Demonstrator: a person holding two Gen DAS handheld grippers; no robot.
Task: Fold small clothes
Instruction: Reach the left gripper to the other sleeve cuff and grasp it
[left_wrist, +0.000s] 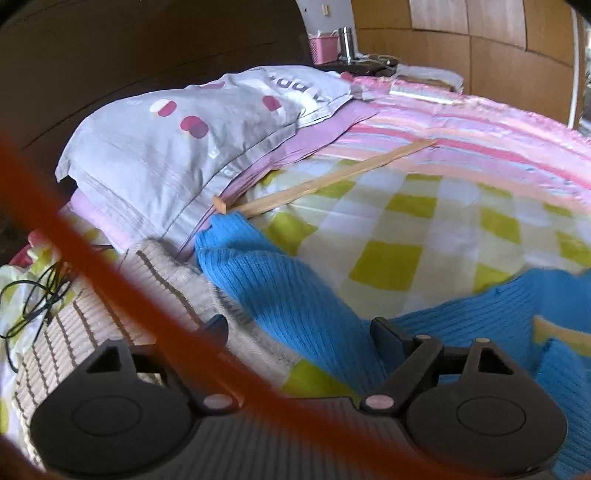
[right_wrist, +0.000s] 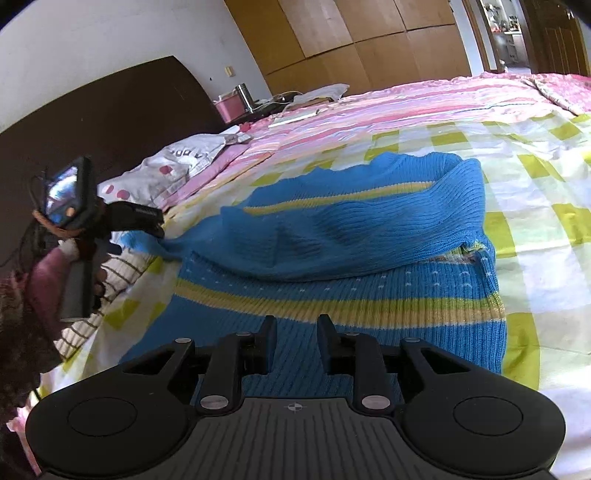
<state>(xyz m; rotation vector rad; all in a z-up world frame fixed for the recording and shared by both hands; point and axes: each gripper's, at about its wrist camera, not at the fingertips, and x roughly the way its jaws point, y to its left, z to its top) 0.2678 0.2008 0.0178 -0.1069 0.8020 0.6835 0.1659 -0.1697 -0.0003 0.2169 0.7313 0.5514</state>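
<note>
A blue knit sweater (right_wrist: 332, 229) with yellow stripes lies on the green-checked bedsheet (right_wrist: 535, 221), its upper part folded over its body. One sleeve (left_wrist: 280, 284) stretches out toward the pillow. My left gripper (left_wrist: 301, 326) stands wide open with that sleeve running between its fingers; the pads do not press on it. In the right wrist view the left gripper (right_wrist: 155, 223) sits at the sleeve's end, held by a hand (right_wrist: 86, 258). My right gripper (right_wrist: 297, 332) hovers over the sweater's hem, its jaws partly apart with nothing between them.
A beige brown-striped knit garment (left_wrist: 110, 314) lies left of the sleeve. A grey dotted pillow (left_wrist: 177, 140) and a wooden stick (left_wrist: 325, 181) lie beyond it. An orange cord (left_wrist: 110, 266) crosses the lens. Black cable (left_wrist: 33, 295) lies far left. Dark headboard (right_wrist: 110, 122) behind.
</note>
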